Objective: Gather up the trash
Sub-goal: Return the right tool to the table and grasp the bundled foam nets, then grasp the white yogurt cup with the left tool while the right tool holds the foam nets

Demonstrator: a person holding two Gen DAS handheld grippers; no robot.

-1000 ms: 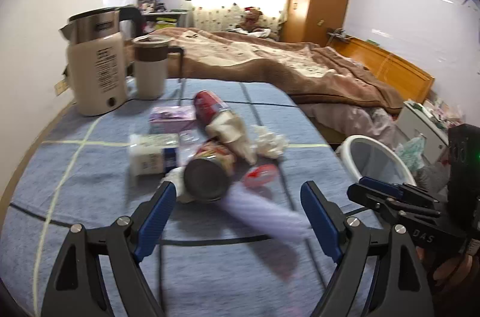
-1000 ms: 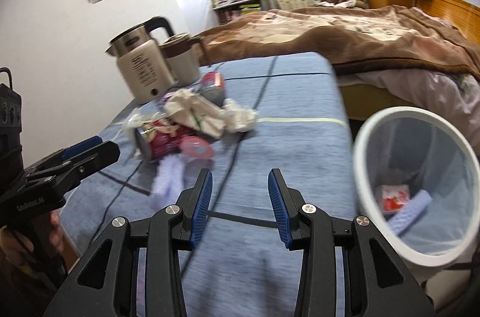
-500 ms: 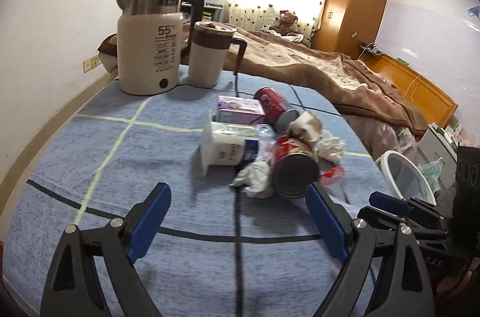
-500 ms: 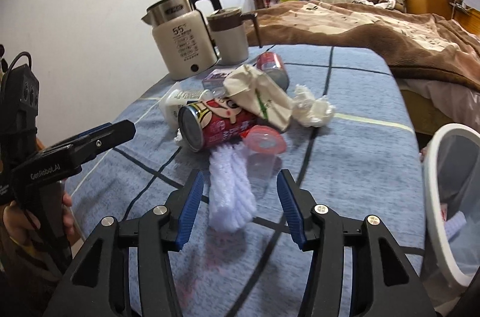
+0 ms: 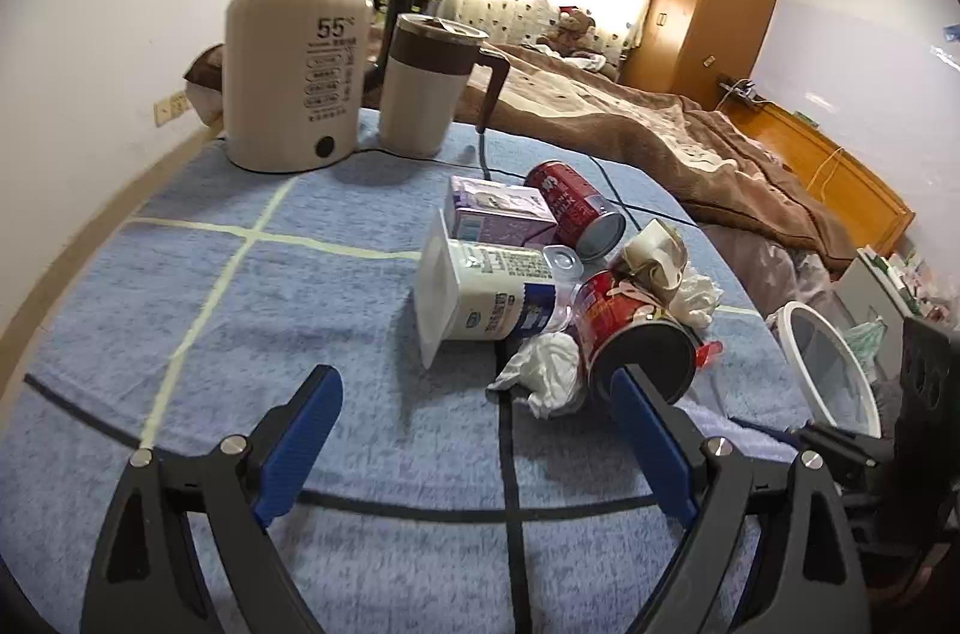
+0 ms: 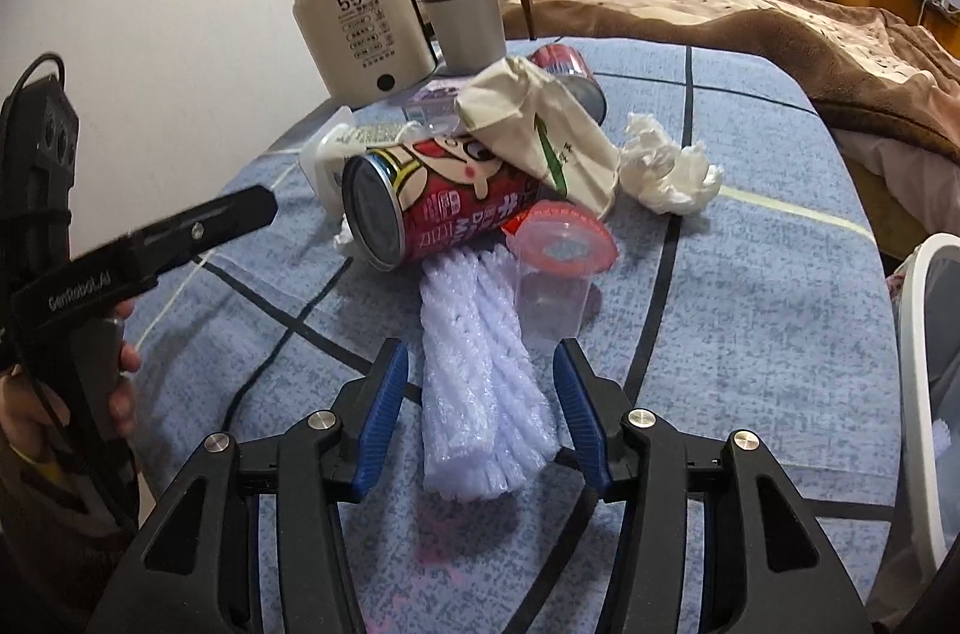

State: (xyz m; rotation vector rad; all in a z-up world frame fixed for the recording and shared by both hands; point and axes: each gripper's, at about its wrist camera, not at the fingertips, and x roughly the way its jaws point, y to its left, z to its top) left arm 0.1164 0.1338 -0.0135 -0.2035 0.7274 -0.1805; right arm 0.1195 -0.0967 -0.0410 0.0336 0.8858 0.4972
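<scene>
A pile of trash lies on the blue cloth table [image 5: 252,322]: a red snack can [image 6: 432,208], a white foam net sleeve [image 6: 480,370], a clear cup with a red lid [image 6: 555,268], crumpled tissues [image 6: 666,172], a paper bag [image 6: 540,135], a white carton [image 5: 486,298], a purple box [image 5: 498,214] and a red soda can [image 5: 576,208]. My right gripper [image 6: 480,394] is open, its fingers on either side of the foam sleeve's near end. My left gripper [image 5: 474,448] is open and empty, just short of a crumpled tissue [image 5: 546,370] and the snack can [image 5: 630,334].
A white kettle [image 5: 294,69] and a lidded mug [image 5: 426,87] stand at the table's far left. A white trash bin [image 5: 834,370] sits off the table's right edge, and also shows in the right wrist view [image 6: 924,394]. A bed with a brown blanket [image 5: 660,135] lies beyond.
Both grippers have moved in toward the pile. My right gripper has opened wider and now straddles the foam sleeve. My left gripper has swung left and closer to the tissue.
</scene>
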